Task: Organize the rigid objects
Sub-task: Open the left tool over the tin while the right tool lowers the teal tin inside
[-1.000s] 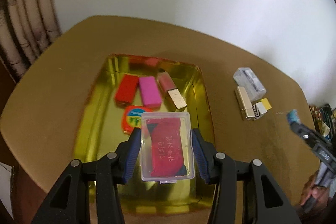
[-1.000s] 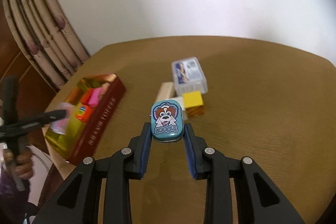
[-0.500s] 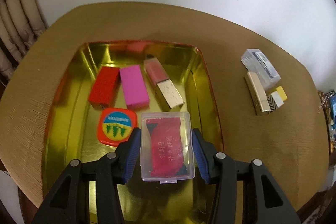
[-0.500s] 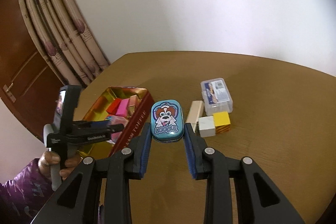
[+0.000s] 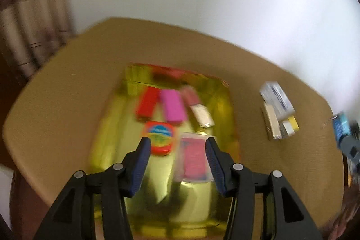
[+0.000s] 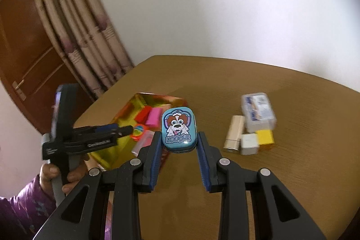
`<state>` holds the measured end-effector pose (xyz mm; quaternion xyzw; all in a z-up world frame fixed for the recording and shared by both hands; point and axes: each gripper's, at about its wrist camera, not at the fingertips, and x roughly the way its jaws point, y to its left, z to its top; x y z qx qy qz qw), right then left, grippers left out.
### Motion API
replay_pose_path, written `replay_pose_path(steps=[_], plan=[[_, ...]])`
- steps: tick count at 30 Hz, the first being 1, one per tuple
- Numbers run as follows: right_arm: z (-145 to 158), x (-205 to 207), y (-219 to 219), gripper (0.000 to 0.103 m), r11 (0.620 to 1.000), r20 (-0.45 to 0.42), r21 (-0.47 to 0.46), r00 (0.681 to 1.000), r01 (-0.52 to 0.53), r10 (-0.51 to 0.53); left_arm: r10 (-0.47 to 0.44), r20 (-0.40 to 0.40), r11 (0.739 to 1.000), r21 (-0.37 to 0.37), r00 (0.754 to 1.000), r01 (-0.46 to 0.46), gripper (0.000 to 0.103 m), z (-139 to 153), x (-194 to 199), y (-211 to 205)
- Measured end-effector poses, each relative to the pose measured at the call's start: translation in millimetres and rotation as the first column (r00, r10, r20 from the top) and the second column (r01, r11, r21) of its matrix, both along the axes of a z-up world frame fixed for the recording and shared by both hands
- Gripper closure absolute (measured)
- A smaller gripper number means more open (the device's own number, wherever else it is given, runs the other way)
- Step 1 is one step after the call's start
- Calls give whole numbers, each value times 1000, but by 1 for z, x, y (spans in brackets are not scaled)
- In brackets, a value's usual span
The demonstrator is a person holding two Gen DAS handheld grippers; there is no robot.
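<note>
Clear case: the clear plastic case (image 5: 194,156) with the red packet inside lies flat on the floor of the gold tray (image 5: 108,127), at its near right part, blurred in my left view.
My left gripper (image 5: 177,156): my fingers stand wide apart over the tray; the case sits by my right finger, and I cannot tell if it touches.
Dog tin: the blue "NOODLE" tin (image 6: 179,129) is pinched between the fingers of my right gripper (image 6: 178,145), lid facing up, held above the table (image 6: 292,172) just beside the tray's red outer wall.
Tray contents: a red block (image 5: 147,105), a pink block (image 5: 173,108) and a pink-and-gold lipstick (image 5: 198,108) lie side by side at the far part; a round orange tin (image 5: 160,137) sits just in front of them, left of the case.
Loose group: to the right on the table, well apart from the tray, a clear box with a blue label (image 6: 258,113), a beige tube (image 6: 234,134), a white cube (image 6: 249,143) and a yellow cube (image 6: 265,137) sit bunched together.
Backdrop: curtain (image 6: 74,21), wooden door (image 6: 20,48).
</note>
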<state>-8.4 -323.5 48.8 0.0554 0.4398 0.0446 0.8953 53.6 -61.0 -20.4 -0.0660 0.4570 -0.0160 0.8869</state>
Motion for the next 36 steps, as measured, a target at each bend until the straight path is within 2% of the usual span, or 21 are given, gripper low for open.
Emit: replay_pose_path(steps=[1, 3, 5, 7, 11, 15, 17, 19, 22, 24, 27, 28, 31, 32, 35, 36], plan=[[-1, 5, 10, 74, 1000, -2, -2, 1000, -24, 24, 74, 40, 997, 22, 996, -75, 52, 8, -15, 10], [-7, 19, 29, 74, 997, -19, 18, 997, -75, 76, 165, 103, 982, 72, 981, -173, 51, 17, -41, 25], [-18, 36, 49, 74, 991, -48, 51, 991, -122, 125, 267, 147, 945, 154, 952, -288, 51, 20, -68, 39], [-32, 54, 69, 74, 984, -80, 74, 982, -164, 170, 325, 166, 921, 166, 931, -351, 51, 16, -89, 49], [-69, 92, 108, 74, 971, -161, 89, 958, -224, 236, 394, 180, 895, 150, 901, -421, 51, 6, -111, 68], [-101, 128, 138, 74, 969, -223, 76, 943, -234, 246, 404, 183, 895, 126, 896, -429, 51, 4, -114, 77], [-117, 143, 147, 74, 976, -252, 49, 942, -214, 220, 392, 178, 903, 116, 903, -415, 51, 5, -114, 78], [-127, 153, 149, 74, 981, -270, 61, 943, -187, 196, 378, 190, 909, 110, 906, -402, 51, 10, -115, 78], [-138, 162, 154, 74, 985, -284, 54, 944, -161, 170, 373, 215, 907, 119, 903, -403, 51, 15, -117, 78], [-145, 164, 156, 73, 989, -289, 41, 946, -140, 146, 378, 210, 909, 99, 902, -404, 51, 15, -117, 80], [-151, 167, 153, 68, 989, -290, 89, 947, -119, 140, 396, 184, 907, 76, 900, -415, 51, 12, -115, 85], [-151, 168, 153, 61, 990, -289, 89, 948, -114, 135, 408, 173, 903, 66, 896, -424, 51, 10, -114, 88], [-133, 159, 141, 61, 979, -230, 175, 962, -105, 145, 422, 164, 900, 48, 892, -434, 51, 9, -115, 93], [-122, 150, 135, 62, 981, -198, 169, 971, -100, 133, 422, 166, 898, 57, 891, -436, 51, 9, -115, 92], [-85, 101, 99, 62, 997, -71, 54, 996, -48, 52, 405, 181, 903, 74, 896, -423, 51, 11, -117, 86], [-78, 79, 81, 61, 999, -31, -38, 999, -12, 10, 398, 191, 904, 83, 897, -419, 51, 11, -117, 85]])
